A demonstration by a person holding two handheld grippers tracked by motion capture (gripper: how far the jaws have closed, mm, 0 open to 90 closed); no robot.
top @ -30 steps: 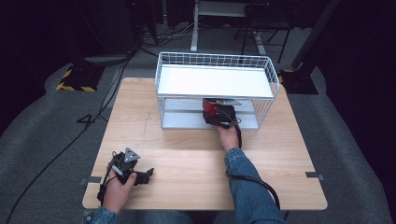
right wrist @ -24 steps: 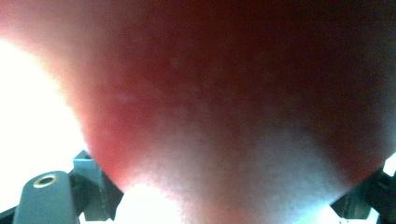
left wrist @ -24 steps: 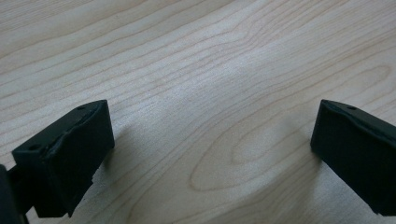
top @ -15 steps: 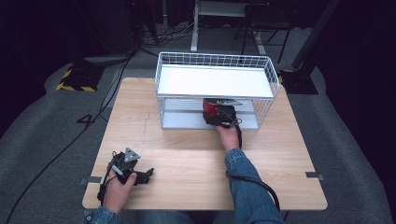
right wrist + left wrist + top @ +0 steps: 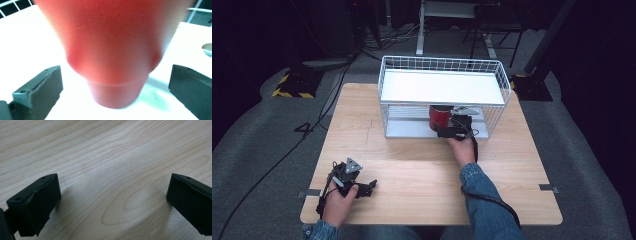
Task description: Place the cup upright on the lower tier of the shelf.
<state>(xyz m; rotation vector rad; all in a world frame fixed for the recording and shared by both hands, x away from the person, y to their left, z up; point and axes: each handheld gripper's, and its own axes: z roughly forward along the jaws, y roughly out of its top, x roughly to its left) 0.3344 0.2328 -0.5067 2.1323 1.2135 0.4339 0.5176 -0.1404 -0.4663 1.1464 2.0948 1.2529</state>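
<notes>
Fingers of the right gripper sit wide apart beside the red cup on the rack's low shelf, likely so it stands alone, while the left gripper rests spread and empty on the bench.

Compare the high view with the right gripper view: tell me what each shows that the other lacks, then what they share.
High view alone: the wooden table, the whole white wire rack, the left gripper resting open near the table's front left, both forearms, the dark floor.

Right gripper view alone: the right gripper from close in, its jaws spread wide either side of the red cup with gaps, not touching it.

Both: the red cup on the rack's lower white shelf, with the right gripper at it.
</notes>
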